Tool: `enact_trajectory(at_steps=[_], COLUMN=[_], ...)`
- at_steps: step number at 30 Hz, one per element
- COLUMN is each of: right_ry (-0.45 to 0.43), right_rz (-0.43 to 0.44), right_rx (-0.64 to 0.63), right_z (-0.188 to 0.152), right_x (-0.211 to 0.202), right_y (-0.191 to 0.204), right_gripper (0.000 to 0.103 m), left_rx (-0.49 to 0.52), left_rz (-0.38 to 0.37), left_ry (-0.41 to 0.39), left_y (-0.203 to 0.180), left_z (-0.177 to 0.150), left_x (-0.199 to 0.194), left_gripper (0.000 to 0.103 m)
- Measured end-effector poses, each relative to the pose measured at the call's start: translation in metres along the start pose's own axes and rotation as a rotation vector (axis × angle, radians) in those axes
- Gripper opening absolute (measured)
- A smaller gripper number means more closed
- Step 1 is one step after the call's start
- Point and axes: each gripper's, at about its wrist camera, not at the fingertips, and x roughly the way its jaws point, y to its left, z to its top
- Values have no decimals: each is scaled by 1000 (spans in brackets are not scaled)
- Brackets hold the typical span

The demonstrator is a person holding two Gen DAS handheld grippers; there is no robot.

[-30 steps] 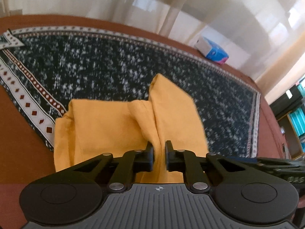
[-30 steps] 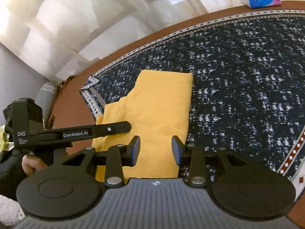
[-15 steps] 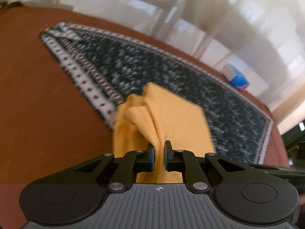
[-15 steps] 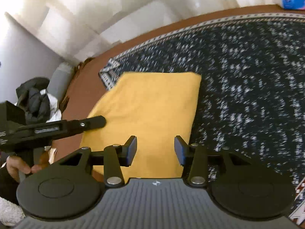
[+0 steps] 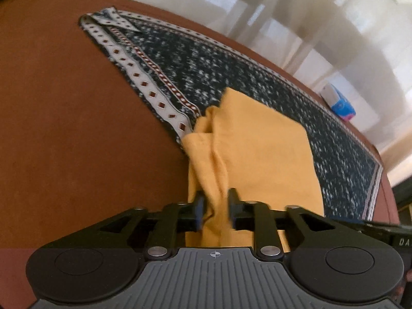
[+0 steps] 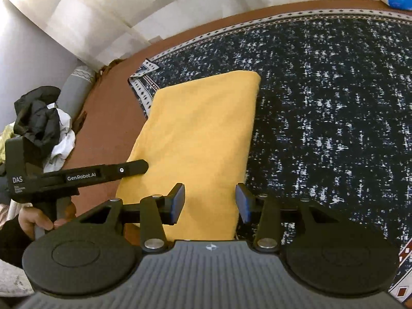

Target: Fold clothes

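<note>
Cloth (image 5: 257,154) is lying folded on the patterned rug (image 6: 334,103); I am letting my left gripper (image 5: 215,209) spread off its bunched edge to drop it, while my right gripper (image 6: 209,202) is hovering apart, empty.

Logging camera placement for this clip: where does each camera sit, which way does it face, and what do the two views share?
Left wrist: sits on the left gripper, aimed down along its opening jaws, a ridge of the yellow garment between them; only its own fingers show.
Right wrist: sits on the right gripper, facing down over the garment's flat fold; jaws open and empty; the left gripper and the hand holding it show.
Shared: the garment, patterned rug, blue tissue pack.
</note>
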Motion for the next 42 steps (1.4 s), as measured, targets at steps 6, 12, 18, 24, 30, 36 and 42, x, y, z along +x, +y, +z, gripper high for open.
enact_trajectory(at_steps=[6,12,18,24,30,36,42], right_ry=[-93,-123,-99,-41,-93,-40,-14], right_rz=[-26,-51,-101,-103,-52,-58,-95], right_rx=[-88,-199,-209,-166,-213,-323,-341], right_z=[14,59,92,93,81,36,24], right_x=[-14,19,62,94,51,41,57], right_y=[9,15,5,-13,8,28,27], right_gripper=[48,38,36,34,38,38,41], left_rx=[73,218,226,203,299,365,331], left_rz=[-38,-121,-65,-66,-56,-30,-17], left_ry=[-124,-108,-49,-30,-68,-2,-10], left_y=[-16,-52,-50,-41,-53,-53,-48], left_z=[26,59,76,81,59,12,6], left_x=[-37,9,63,76,25,25,25], left_gripper=[48,48,48,48,50,53,53])
